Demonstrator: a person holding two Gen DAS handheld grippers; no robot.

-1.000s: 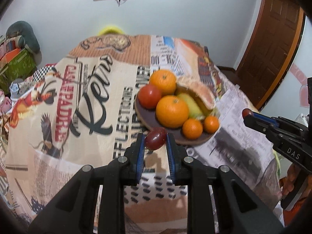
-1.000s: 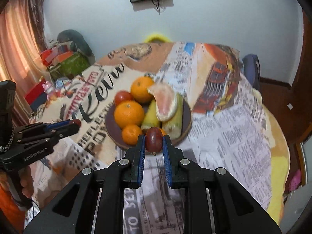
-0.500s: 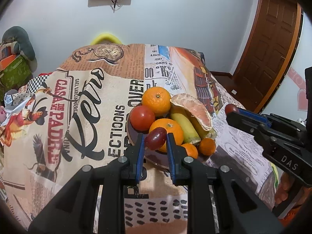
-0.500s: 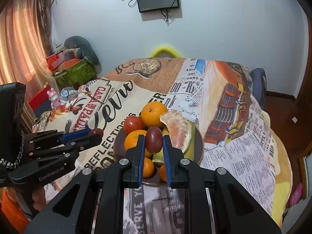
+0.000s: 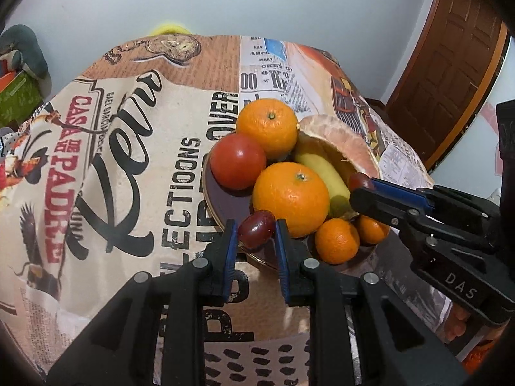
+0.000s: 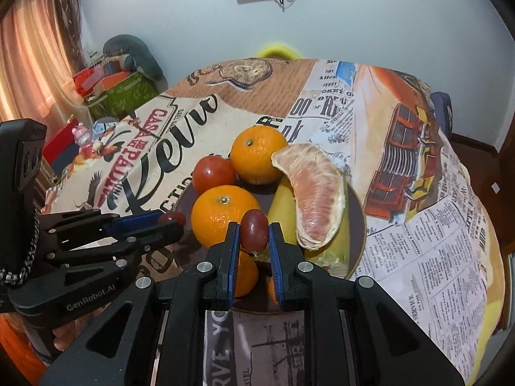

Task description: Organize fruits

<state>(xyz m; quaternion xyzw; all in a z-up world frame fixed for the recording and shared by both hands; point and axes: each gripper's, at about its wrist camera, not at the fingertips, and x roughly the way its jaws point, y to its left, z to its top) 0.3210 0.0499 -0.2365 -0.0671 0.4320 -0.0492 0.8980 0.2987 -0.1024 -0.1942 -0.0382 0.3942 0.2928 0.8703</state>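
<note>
Gripping a dark red grape (image 5: 256, 228) between the blue pads of the left gripper (image 5: 256, 236), jaws closed on it, hovering at the near rim of the brown plate (image 5: 225, 222). Pinching a second grape (image 6: 255, 234) in the right gripper (image 6: 254, 241), jaws likewise clamped, hanging over the plate's near side, just in front of the banana (image 6: 283, 206).

Sitting piled on the plate: two large oranges (image 5: 291, 199), a tomato (image 5: 237, 161), the banana, a peeled pomelo segment (image 6: 313, 199) and two small mandarins (image 5: 336, 240).

Showing "DAS" in white on the right gripper's body in the left wrist view; reading "GenRobot.AI" on the left gripper's body (image 6: 87, 299) in the right wrist view.

Spreading under everything, a printed tablecloth (image 5: 128, 160) carrying "CASA DE PADRE" in red, large black script, "OVER", "ECTIONS", and newspaper-style columns too small to read.
</note>
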